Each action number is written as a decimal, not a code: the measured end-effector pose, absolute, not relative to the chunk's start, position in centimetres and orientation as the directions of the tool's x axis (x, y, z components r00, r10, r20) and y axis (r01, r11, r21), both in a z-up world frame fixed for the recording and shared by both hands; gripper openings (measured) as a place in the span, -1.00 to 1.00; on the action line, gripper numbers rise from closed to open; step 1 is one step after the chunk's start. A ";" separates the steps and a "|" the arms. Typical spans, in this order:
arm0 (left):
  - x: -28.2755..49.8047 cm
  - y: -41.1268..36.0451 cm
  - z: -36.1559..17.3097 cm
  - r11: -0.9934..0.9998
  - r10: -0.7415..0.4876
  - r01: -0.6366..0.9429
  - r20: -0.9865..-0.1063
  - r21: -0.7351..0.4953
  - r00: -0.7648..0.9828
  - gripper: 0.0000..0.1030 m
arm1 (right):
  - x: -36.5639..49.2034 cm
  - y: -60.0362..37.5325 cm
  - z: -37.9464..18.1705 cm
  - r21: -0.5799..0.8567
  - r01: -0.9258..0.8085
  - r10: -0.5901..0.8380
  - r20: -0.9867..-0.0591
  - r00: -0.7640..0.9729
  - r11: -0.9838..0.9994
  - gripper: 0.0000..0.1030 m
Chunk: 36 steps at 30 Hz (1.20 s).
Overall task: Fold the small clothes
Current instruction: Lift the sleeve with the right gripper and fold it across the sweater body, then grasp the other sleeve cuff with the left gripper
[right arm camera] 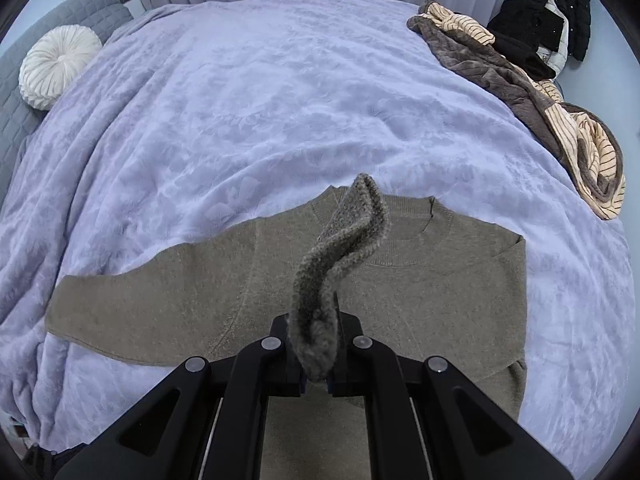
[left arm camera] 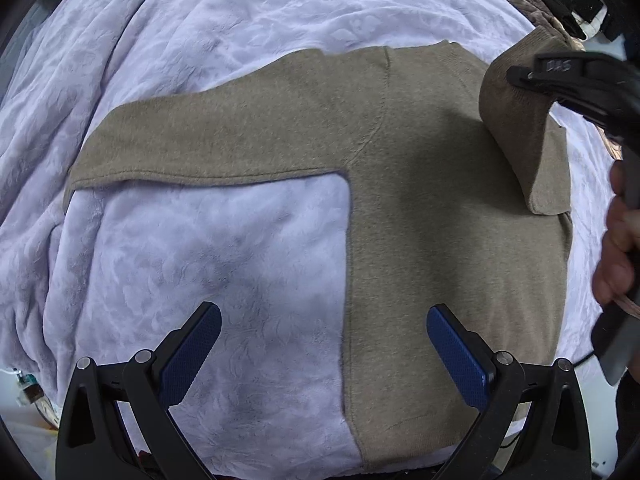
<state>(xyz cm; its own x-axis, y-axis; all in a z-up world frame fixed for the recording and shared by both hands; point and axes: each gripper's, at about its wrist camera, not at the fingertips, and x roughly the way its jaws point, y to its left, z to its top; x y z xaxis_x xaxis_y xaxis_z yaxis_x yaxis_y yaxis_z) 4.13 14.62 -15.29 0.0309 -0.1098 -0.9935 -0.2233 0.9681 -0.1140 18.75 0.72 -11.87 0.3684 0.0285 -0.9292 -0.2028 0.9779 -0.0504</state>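
a taupe-brown knitted sweater (right arm camera: pixel 400 300) lies spread flat, front up, on a pale lavender plush blanket (right arm camera: pixel 240 100) that covers the bed. its round neckline points away from the right wrist camera. one long sleeve (right arm camera: pixel 140 300) stretches out flat toward the left side of both views.

right gripper (right arm camera: pixel 316 376): black, jaws closed on the knit cuff end of the other sleeve (right arm camera: pixel 340 240). the pinched fabric stands up from between the fingers and curls over the sweater's chest, its end hanging in front of the neckline. in the left wrist view the same gripper (left arm camera: pixel 516 76) comes in from the upper right, clamping the sleeve (left arm camera: pixel 516 136), which is lifted and doubled back over the shoulder area of the body. a hand (left arm camera: pixel 616 248) grips the handle at the right edge.

left gripper (left arm camera: pixel 324 344): jaws wide apart, blue textured pads (left arm camera: pixel 460 356) holding nothing. it hovers over the sweater's side edge, one finger above bare blanket, the other above the body panel near the hem; contact with the fabric cannot be told.

well apart from the sweater: a heap of brown and cream-striped clothes (right arm camera: pixel 540 100) at the far right of the bed, dark garments (right arm camera: pixel 552 20) behind it, a round white pleated cushion (right arm camera: pixel 56 64) at the far left.
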 end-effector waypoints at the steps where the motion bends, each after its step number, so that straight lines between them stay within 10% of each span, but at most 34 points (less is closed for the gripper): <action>1: 4.0 14.8 -15.5 0.967 -0.110 -0.228 -0.994 -0.113 0.028 1.00 | 18.7 1.2 -12.8 -0.085 -0.215 0.000 -0.930 0.367 0.973 -0.87; 7: 3.4 15.7 -16.8 0.957 -0.116 -0.266 -0.993 -0.113 0.002 1.00 | 18.5 4.1 -17.6 -0.108 -0.316 -0.013 -0.957 0.289 0.943 -0.83; 13: 3.3 15.8 -17.7 0.942 -0.141 -0.308 -0.990 -0.132 -0.008 1.00 | 16.2 5.8 -17.5 0.096 -0.407 0.191 -0.961 0.200 0.908 0.35; 25: 4.6 26.0 -22.4 0.798 -0.152 -0.579 -0.986 -0.167 0.075 1.00 | 20.8 -10.7 -26.5 -0.052 -0.035 -0.051 -0.999 0.018 0.998 0.43; 36: 2.7 40.8 -26.6 0.404 -0.239 -0.773 -0.872 -0.489 0.426 1.00 | 16.3 -5.0 -19.4 -0.086 -0.257 -0.033 -0.978 0.204 0.963 0.46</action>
